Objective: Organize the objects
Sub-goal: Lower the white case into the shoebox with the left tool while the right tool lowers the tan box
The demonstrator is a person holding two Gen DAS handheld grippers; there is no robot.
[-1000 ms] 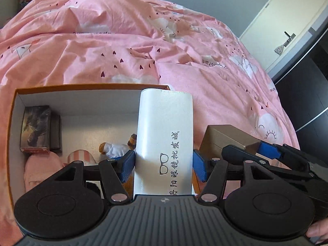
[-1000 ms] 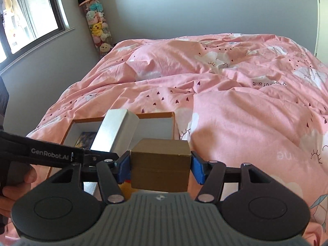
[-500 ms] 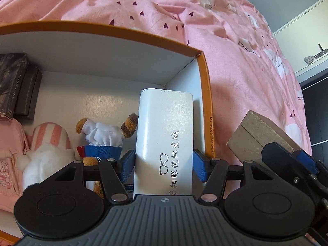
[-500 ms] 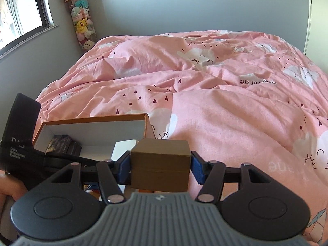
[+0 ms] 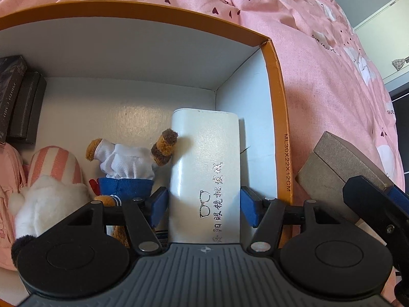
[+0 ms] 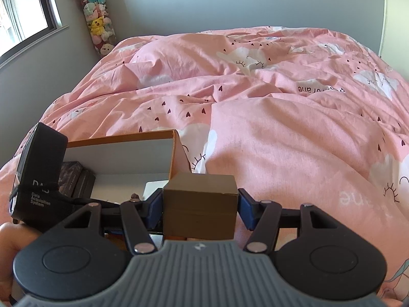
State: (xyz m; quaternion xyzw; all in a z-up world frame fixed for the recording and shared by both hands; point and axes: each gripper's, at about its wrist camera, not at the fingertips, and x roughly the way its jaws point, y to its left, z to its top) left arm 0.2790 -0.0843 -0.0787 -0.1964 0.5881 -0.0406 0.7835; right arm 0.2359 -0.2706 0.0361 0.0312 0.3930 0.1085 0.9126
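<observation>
My left gripper (image 5: pixel 204 206) reaches down into an orange-rimmed white box (image 5: pixel 277 102) on the bed. Between its blue pads stands a white glasses case (image 5: pixel 204 168) with silver print, near the box's right wall; the pads stand slightly off its sides. A plush bear in a white shirt (image 5: pixel 127 168) leans against the case. My right gripper (image 6: pixel 200 206) is shut on a brown cardboard box (image 6: pixel 200 204), held just right of the orange box (image 6: pixel 176 153). The brown box also shows in the left wrist view (image 5: pixel 340 168).
Inside the box lie a striped plush (image 5: pixel 51 179), a pink item (image 5: pixel 7 186) and dark card packs (image 5: pixel 18 97). A pink duvet (image 6: pixel 281 128) covers the bed. A tube of plush toys (image 6: pixel 98 25) stands by the window corner.
My left gripper has lowered the white case from above the box down onto its floor, and the pads have eased off its sides. The right gripper with the brown box has drifted slightly right.
</observation>
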